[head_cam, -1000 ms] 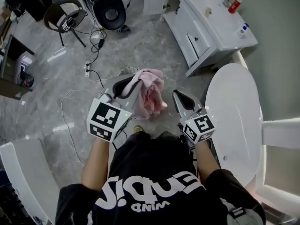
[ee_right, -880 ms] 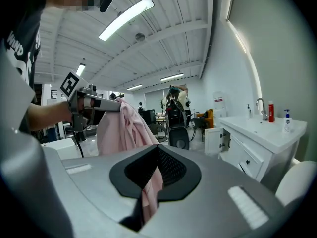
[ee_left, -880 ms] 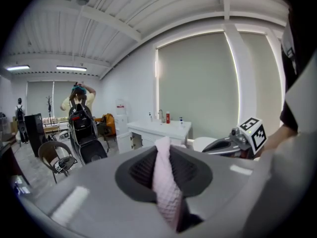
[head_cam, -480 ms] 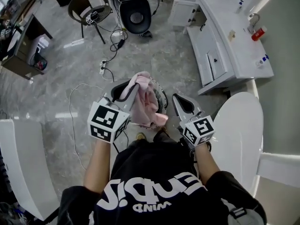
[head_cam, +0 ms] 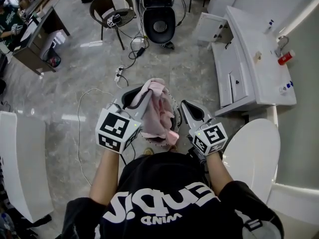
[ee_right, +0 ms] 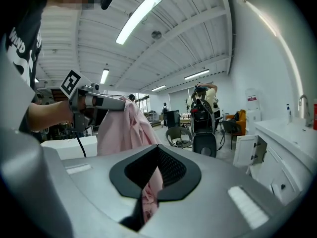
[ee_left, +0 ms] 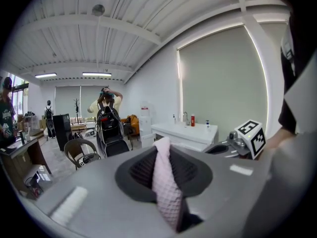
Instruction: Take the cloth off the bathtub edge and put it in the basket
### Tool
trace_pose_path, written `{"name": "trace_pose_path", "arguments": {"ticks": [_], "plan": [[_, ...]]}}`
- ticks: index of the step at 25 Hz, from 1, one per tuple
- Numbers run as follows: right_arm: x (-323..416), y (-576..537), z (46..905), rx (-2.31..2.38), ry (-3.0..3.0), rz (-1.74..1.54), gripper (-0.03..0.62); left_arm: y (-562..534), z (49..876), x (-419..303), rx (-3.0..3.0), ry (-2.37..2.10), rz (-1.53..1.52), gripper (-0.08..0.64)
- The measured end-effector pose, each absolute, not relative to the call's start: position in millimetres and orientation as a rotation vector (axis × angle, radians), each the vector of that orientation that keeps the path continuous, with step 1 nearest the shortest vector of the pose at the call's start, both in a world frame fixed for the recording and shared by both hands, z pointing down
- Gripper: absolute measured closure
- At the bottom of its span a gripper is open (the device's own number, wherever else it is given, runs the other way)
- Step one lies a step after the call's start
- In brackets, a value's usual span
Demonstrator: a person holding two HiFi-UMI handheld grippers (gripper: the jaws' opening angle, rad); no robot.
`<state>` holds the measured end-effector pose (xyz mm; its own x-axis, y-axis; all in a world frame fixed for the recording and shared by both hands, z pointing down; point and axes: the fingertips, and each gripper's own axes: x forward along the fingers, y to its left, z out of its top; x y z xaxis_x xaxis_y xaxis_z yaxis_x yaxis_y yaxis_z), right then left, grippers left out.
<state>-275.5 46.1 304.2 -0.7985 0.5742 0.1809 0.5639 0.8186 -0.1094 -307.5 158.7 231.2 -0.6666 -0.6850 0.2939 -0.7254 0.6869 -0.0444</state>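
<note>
A pink cloth (head_cam: 157, 108) hangs from my left gripper (head_cam: 138, 99), which is shut on its top edge. In the left gripper view the waffle-textured cloth (ee_left: 166, 192) runs between the jaws from tip to base. The cloth dangles over a dark wire basket (head_cam: 174, 114) on the floor. My right gripper (head_cam: 191, 111) is held just right of the cloth, jaws together, gripping nothing. In the right gripper view the cloth (ee_right: 124, 130) hangs at the left and shows through the slit under the jaws. The white bathtub (head_cam: 251, 156) lies at the lower right.
A white vanity (head_cam: 249, 63) with bottles stands at the upper right, its cabinet door (head_cam: 209, 26) open. Two chairs (head_cam: 112, 9) stand at the top. Cables (head_cam: 82, 116) trail over the grey floor. A white panel (head_cam: 22, 168) lies at the left. People stand far off.
The view has swung away from the bathtub toward the room. Both grippers keep their stance, and the wire basket has come into sight under the hanging cloth.
</note>
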Motion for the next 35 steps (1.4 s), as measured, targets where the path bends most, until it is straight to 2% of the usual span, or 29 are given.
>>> {"name": "trace_pose_path", "arguments": {"ticks": [19,35], "plan": [[-285.7,35.8,311.5,-0.913,-2.777,0.063,0.588,148.7,259.8,-309.6,1.101,-2.605,0.193,0.511],[-293.1,32.3,403.4,-0.900,-2.627,0.043,0.588,127.8,415.9,-301.7,1.044,-2.421,0.004,0.511]]}}
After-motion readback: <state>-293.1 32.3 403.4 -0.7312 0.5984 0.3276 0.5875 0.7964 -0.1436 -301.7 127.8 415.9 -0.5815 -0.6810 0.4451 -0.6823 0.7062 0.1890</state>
